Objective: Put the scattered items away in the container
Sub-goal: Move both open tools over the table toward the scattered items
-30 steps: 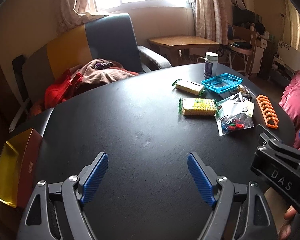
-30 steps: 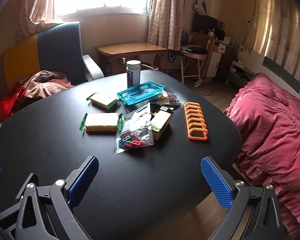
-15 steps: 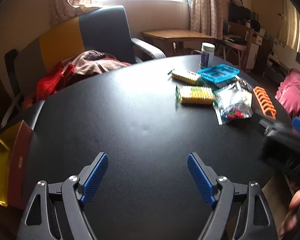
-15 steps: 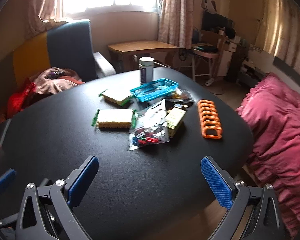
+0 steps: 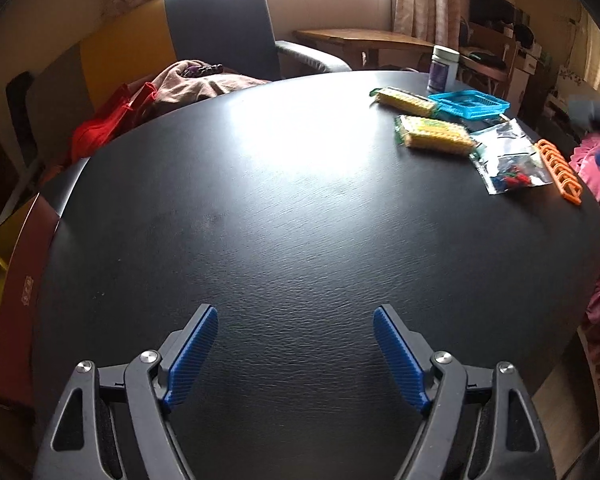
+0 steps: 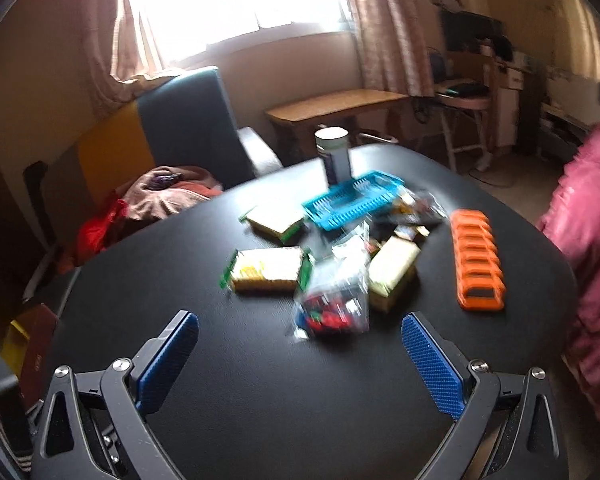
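Observation:
A blue plastic basket (image 6: 354,199) (image 5: 469,104) stands at the far side of the black table (image 6: 260,380) (image 5: 280,220). Around it lie two yellow snack packs (image 6: 269,269) (image 5: 436,139), the farther pack (image 6: 275,220) (image 5: 406,102), a clear bag of small coloured pieces (image 6: 334,304) (image 5: 510,160), a pale box (image 6: 392,272) and an orange rack (image 6: 478,266) (image 5: 560,170). My right gripper (image 6: 300,338) is open, just short of the bag. My left gripper (image 5: 296,328) is open over bare table, far from the items.
A white-capped bottle (image 6: 334,154) (image 5: 443,68) stands behind the basket. An armchair (image 5: 204,40) with clothes heaped on it sits beyond the table. A pink bedcover (image 6: 588,240) lies to the right. A red and gold box (image 5: 4,300) is at the left edge.
The right gripper has moved forward toward the items, which now look nearer and blurred. It has left the left wrist view's near right. The left gripper tilted slightly down.

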The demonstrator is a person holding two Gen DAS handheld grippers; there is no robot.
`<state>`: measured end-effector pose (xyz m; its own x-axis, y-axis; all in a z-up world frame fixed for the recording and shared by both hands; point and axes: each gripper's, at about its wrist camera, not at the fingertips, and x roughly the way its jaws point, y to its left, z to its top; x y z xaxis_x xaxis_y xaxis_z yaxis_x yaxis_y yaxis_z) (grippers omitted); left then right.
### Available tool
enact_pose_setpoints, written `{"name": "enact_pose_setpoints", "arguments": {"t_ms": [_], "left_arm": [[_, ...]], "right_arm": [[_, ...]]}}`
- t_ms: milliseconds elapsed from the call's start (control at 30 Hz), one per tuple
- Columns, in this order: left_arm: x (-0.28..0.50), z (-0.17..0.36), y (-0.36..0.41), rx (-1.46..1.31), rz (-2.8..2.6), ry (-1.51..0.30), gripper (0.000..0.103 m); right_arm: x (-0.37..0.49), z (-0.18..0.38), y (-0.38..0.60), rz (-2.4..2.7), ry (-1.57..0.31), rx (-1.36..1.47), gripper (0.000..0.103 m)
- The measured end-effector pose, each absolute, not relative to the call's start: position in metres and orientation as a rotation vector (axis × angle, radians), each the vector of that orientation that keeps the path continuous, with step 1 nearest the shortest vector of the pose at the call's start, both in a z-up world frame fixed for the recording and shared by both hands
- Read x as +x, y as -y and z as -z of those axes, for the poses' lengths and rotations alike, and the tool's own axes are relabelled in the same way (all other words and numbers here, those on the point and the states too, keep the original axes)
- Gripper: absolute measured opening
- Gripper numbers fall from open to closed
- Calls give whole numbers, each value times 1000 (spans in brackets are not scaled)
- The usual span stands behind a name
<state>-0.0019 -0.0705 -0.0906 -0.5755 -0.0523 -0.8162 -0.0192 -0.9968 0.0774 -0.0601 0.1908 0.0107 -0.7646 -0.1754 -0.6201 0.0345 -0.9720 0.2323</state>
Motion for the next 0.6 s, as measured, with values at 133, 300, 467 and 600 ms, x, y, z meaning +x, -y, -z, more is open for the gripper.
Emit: {"name": "enact_pose_setpoints", "arguments": {"t_ms": [133, 300, 467, 600], "left_arm": [[-5, 95, 77, 1455, 2762, 110, 82], [-7, 95, 83, 1450, 2772, 106, 82], [-7, 95, 94, 1458, 2761, 74, 82], [-6, 94, 104, 1454, 2747, 47, 82]], "right_arm": [[-102, -6, -195, 2784, 309, 1066, 102], [-141, 14, -194, 2708, 340, 1178, 101], [-162, 36, -185, 2628, 332, 1271, 101], [-156, 55, -162, 2495, 349, 1312, 101]]}}
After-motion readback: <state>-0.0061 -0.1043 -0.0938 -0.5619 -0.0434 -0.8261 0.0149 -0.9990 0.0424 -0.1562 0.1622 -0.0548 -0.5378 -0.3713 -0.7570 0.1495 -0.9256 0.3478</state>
